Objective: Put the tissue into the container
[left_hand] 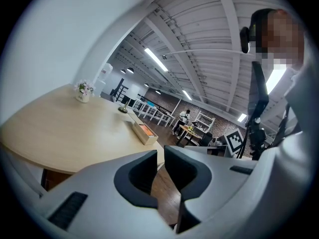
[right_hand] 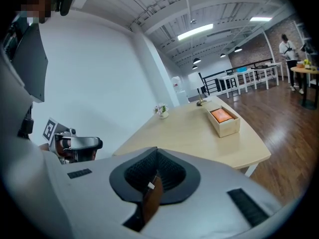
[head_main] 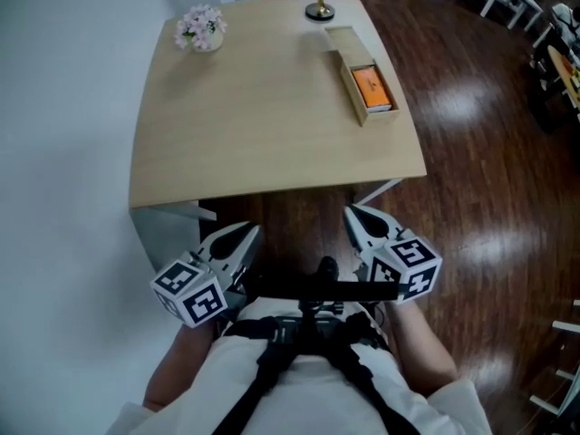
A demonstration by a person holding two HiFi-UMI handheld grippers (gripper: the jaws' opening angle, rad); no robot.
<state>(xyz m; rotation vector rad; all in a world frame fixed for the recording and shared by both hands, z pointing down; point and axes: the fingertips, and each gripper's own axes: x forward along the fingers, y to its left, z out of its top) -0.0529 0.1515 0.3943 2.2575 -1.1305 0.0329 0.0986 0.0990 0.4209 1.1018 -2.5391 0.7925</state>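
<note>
- Pale wooden bench (head_main: 263, 125), rounded at its corners;
- small pot of pink flowers (head_main: 200, 29) at the far left corner;
- lamp base (head_main: 319, 11) on the far edge, near the far right corner;
- long open wooden box (head_main: 344, 43) lying along the right edge, just beside the lamp base.

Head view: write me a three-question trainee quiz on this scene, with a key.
1. True or false: the right gripper has its jaws shut on nothing.
2. What lies in the wooden box? A) an orange pack B) a spoon C) a cup
3. Name the thing on the table just beyond the box's far end.
Key: 1 true; 2 A; 3 the lamp base.
</note>
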